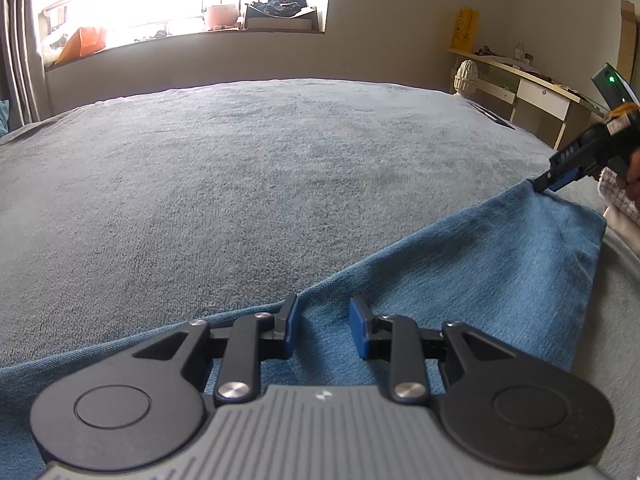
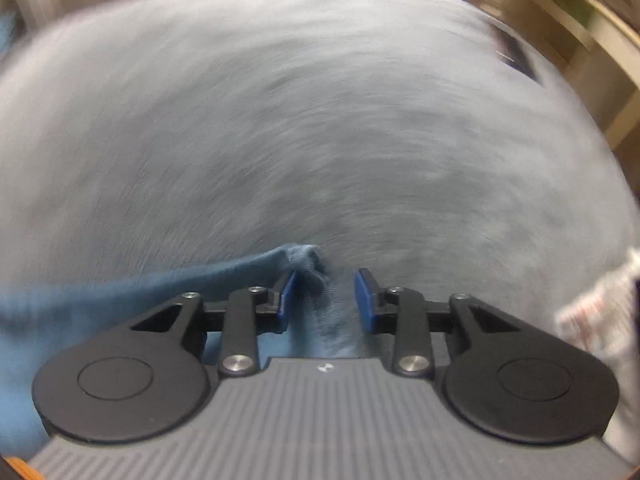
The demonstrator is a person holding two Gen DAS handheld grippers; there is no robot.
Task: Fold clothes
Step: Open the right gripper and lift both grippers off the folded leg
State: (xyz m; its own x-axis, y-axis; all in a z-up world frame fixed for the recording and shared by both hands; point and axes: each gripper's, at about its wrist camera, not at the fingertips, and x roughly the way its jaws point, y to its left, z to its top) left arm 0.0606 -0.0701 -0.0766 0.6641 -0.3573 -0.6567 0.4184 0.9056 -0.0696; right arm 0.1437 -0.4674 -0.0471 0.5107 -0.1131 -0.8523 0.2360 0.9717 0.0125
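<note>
1. Two grippers over grey bed cover, no earlier state compared.
2. Left gripper: jaws partly apart, pads clear of blue cloth lying beneath at near edge.
3. Right gripper: jaws parted, bunched cloth corner between pads, against left pad only; grip uncertain through blur.

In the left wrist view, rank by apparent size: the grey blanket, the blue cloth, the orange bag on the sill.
1. Grey blanket, largest.
2. Blue cloth.
3. Orange bag, smallest, though it sits farthest from the camera.
</note>
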